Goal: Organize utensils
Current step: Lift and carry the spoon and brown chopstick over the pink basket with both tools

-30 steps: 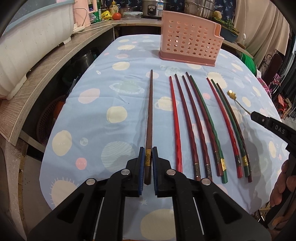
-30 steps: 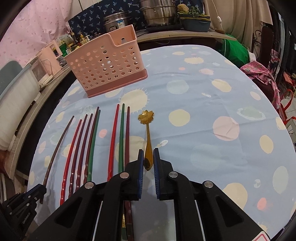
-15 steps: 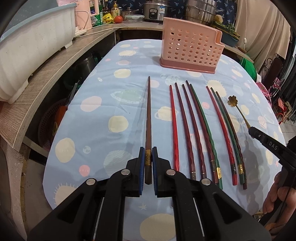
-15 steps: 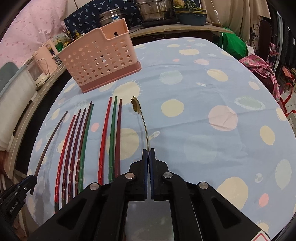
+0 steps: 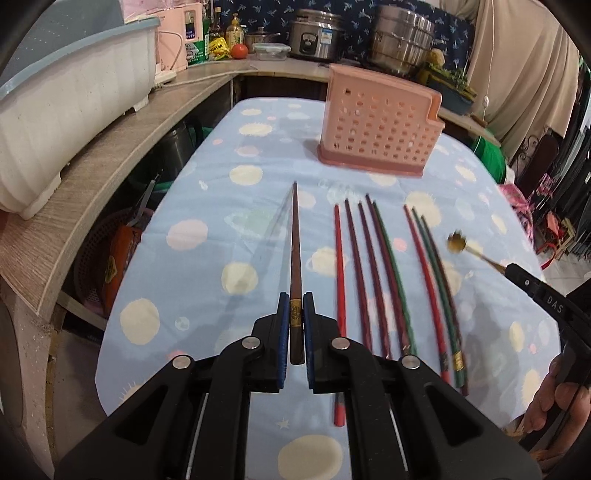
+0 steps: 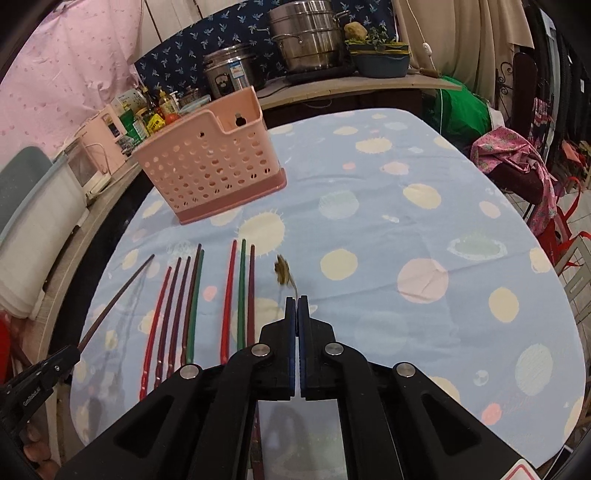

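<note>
My left gripper (image 5: 294,306) is shut on a dark brown chopstick (image 5: 294,236) and holds it lifted above the table, tip pointing toward the pink perforated utensil holder (image 5: 380,125). Several red, maroon and green chopsticks (image 5: 373,273) lie in a row to its right. My right gripper (image 6: 297,306) is shut on the handle of a gold flower-shaped spoon (image 6: 282,274), raised off the cloth; the spoon also shows in the left wrist view (image 5: 458,243). The holder (image 6: 210,166) stands at the far left in the right wrist view, with the chopsticks (image 6: 194,295) below it.
The table has a blue cloth with pastel dots (image 6: 424,229). A wooden counter (image 5: 107,170) with a white tub (image 5: 62,107) runs along the left edge. Pots and a rice cooker (image 5: 317,35) stand behind the holder. A chair with pink cloth (image 6: 517,162) is at the right.
My left gripper has lifted the brown chopstick off the cloth. My right gripper closed on the gold spoon's handle and raised it; both have moved toward the holder.
</note>
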Tool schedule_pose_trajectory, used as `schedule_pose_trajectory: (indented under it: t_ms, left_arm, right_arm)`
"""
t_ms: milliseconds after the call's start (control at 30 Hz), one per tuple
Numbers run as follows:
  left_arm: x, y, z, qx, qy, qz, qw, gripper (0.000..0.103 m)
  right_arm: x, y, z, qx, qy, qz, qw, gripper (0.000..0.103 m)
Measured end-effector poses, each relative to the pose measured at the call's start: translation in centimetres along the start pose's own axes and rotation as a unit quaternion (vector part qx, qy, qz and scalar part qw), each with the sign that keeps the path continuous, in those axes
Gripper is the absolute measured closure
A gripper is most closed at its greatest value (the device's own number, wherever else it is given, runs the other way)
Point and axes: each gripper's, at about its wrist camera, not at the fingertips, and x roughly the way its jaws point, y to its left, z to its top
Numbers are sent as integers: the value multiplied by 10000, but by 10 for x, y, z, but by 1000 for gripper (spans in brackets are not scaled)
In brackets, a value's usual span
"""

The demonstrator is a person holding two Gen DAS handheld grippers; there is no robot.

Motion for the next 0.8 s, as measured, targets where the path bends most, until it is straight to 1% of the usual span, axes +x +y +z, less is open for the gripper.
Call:
schedule_pose_trajectory:
  t_ms: [133,267,433,500,667,800]
  left_arm:
    - [-18,0,32,-32,-307,-25,9995,96]
    - [-31,-1,72,-29,-591,-74,9982,96]
    - [-49,-13,125,73,-1061,-112,9943,96]
    - [-55,-18,143,42,-1224,-186,9923,96]
    - [-78,-26,182,-57,-1720,-316,9846,96]
    - [-100,-32,208,-126,-2237,-343,9740,96]
  right_arm:
    - [-15,6,28,-91,-310,31,9995,101]
    - [-23,12,60,-139,-603,97,9980,101]
    - [-27,24,102,-207,-961,182,9950,101]
    - [-26,28,119,-209,-1045,210,9941,101]
    - [-19,39,151,-254,-1204,256,9921,101]
    - [-7,46,169,-300,-1162,263,9924,101]
